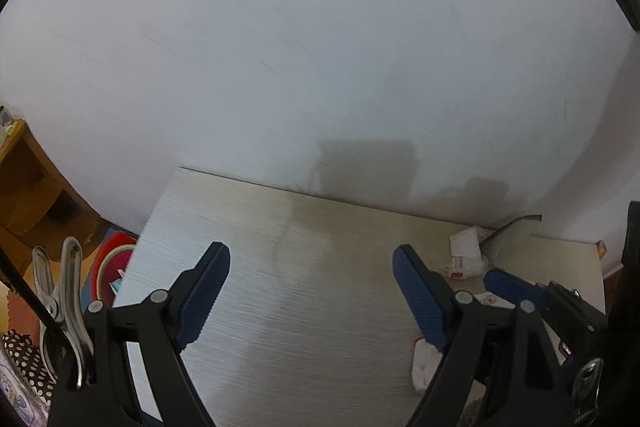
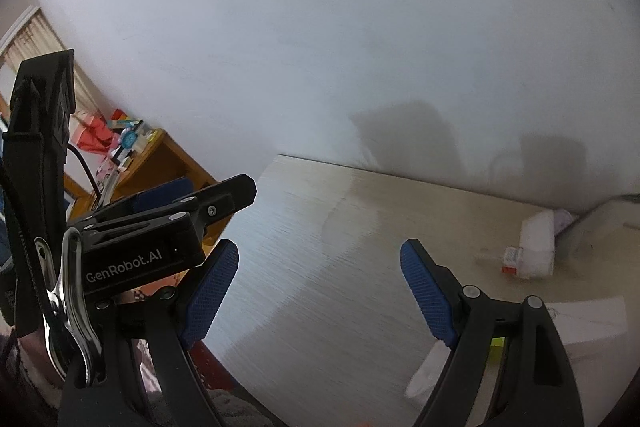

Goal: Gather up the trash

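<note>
A crumpled white wrapper with red print (image 1: 466, 255) lies at the far right of the pale wood table (image 1: 288, 267), near the wall; it also shows in the right wrist view (image 2: 534, 249). A smaller white scrap (image 1: 425, 363) lies beside my left gripper's right finger, and shows low in the right wrist view (image 2: 426, 373). A white paper sheet (image 2: 592, 323) lies at the right. My left gripper (image 1: 312, 291) is open and empty above the table. My right gripper (image 2: 320, 291) is open and empty too, and shows at the right of the left wrist view (image 1: 516, 289).
A white wall rises behind the table (image 2: 320, 235). A wooden shelf (image 2: 160, 163) with colourful items stands to the left, also in the left wrist view (image 1: 28, 187). Red and green things (image 1: 116, 267) lie below the table's left edge. A dark cable (image 1: 512, 223) runs along the wall corner.
</note>
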